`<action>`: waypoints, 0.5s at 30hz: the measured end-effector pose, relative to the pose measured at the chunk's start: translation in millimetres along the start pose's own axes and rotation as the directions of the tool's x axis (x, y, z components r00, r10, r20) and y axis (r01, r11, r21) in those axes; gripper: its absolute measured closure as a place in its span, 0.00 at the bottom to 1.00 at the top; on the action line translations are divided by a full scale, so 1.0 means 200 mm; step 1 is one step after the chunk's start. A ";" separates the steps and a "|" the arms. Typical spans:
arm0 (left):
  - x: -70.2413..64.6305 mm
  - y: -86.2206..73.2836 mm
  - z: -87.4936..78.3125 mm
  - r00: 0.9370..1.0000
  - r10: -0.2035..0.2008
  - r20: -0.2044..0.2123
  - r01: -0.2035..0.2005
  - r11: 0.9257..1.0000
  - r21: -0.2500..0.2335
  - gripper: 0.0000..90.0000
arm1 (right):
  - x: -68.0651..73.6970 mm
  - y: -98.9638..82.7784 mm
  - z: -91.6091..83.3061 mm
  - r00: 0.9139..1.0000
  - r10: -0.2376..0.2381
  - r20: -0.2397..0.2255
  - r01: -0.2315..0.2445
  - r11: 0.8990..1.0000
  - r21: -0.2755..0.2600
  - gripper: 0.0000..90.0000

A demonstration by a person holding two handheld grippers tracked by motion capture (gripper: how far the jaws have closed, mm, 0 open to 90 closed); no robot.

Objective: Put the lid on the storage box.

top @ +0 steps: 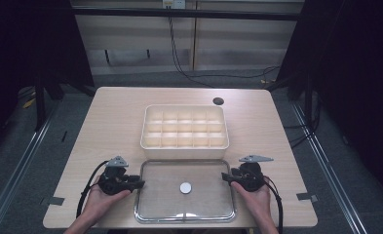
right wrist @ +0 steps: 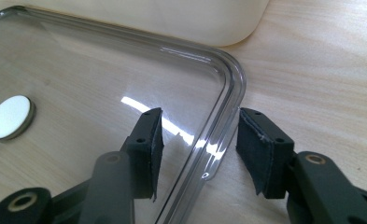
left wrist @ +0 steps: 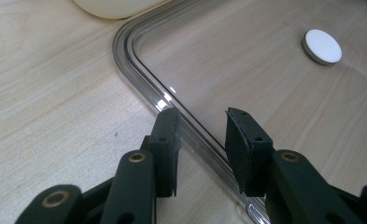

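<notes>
A pale wooden table carries a cream box divided into small compartments, sitting just past the centre toward 12 o'clock; directly at its 6 o'clock side lies a clear lid with rounded corners, flat on the wood, with a small white round disc at its middle; the lid's far edge lies just beside the box's near wall. A dark round hole marks the tabletop at about 1 o'clock from the box.

The left gripper, held in the person's left hand, sits at the lid's 9 o'clock edge; in the left gripper view its jaws stand apart, straddling the lid's raised rim, one over bare wood and one over the clear panel, not clenched on it. The right gripper, held in the right hand, sits at the lid's 3 o'clock edge; in the right gripper view its jaws are likewise spread with the rim between them, unclamped.
</notes>
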State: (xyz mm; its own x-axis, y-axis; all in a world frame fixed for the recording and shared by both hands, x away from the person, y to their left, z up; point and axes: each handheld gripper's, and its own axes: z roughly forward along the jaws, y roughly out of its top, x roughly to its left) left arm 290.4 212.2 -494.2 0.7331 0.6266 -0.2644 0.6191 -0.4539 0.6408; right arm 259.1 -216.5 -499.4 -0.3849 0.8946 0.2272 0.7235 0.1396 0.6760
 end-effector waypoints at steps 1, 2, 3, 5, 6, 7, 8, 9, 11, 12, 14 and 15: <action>0.00 0.00 0.00 1.000 -0.002 -0.004 0.002 1.000 -0.006 0.72 | 0.00 0.00 0.00 1.000 0.007 0.000 -0.007 1.000 -0.001 0.56; 0.00 0.00 0.00 1.000 -0.002 -0.004 0.002 1.000 -0.005 0.72 | 0.00 0.00 0.00 1.000 0.021 -0.005 -0.022 1.000 -0.005 0.57; 0.00 0.00 0.00 1.000 -0.003 -0.005 0.003 1.000 -0.006 0.72 | -0.01 0.00 0.00 0.999 0.035 -0.012 -0.035 0.999 -0.007 0.57; 0.00 0.00 0.00 1.000 -0.004 -0.005 0.003 1.000 -0.006 0.72 | -0.03 -0.01 0.00 0.994 0.099 -0.047 -0.100 0.995 -0.019 0.58; 0.00 0.00 0.00 1.000 -0.005 -0.004 0.005 1.000 -0.006 0.72 | -0.04 -0.01 0.00 0.990 0.124 -0.062 -0.125 0.992 -0.023 0.59; 0.00 0.00 0.00 1.000 -0.005 -0.004 0.005 1.000 -0.006 0.72 | -0.04 -0.01 0.00 0.990 0.124 -0.062 -0.125 0.992 -0.023 0.59; -0.01 0.00 0.00 1.000 -0.002 -0.008 0.002 1.000 -0.005 0.72 | -0.07 -0.02 -0.01 0.977 0.191 -0.099 -0.196 0.980 -0.037 0.61; 0.00 0.00 0.00 1.000 -0.002 -0.010 0.002 1.000 -0.006 0.72 | -0.08 -0.03 -0.01 0.973 0.206 -0.109 -0.211 0.977 -0.039 0.62; 0.00 0.00 0.00 1.000 -0.004 -0.010 0.004 1.000 -0.006 0.72 | -0.11 -0.04 -0.01 0.953 0.260 -0.156 -0.269 0.962 -0.041 0.65; -0.01 0.00 0.00 1.000 -0.005 -0.010 0.005 1.000 -0.006 0.72 | -0.11 -0.05 -0.02 0.944 0.284 -0.170 -0.295 0.955 -0.039 0.66; -0.01 0.00 0.00 1.000 0.000 -0.016 0.000 1.000 -0.003 0.72 | -0.14 -0.06 -0.02 0.927 0.313 -0.207 -0.329 0.943 -0.045 0.68; -0.01 0.00 0.00 1.000 0.000 -0.016 0.000 1.000 -0.003 0.72 | -0.14 -0.06 -0.02 0.927 0.313 -0.207 -0.329 0.943 -0.045 0.68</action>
State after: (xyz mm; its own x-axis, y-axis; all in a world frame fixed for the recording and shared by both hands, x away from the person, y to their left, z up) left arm 288.6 211.3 -494.0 0.7284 0.6369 -0.2527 0.6183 -0.4520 0.6430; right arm 258.5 -244.3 -509.9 -0.2488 0.7850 0.5673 0.7834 -0.1814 0.5945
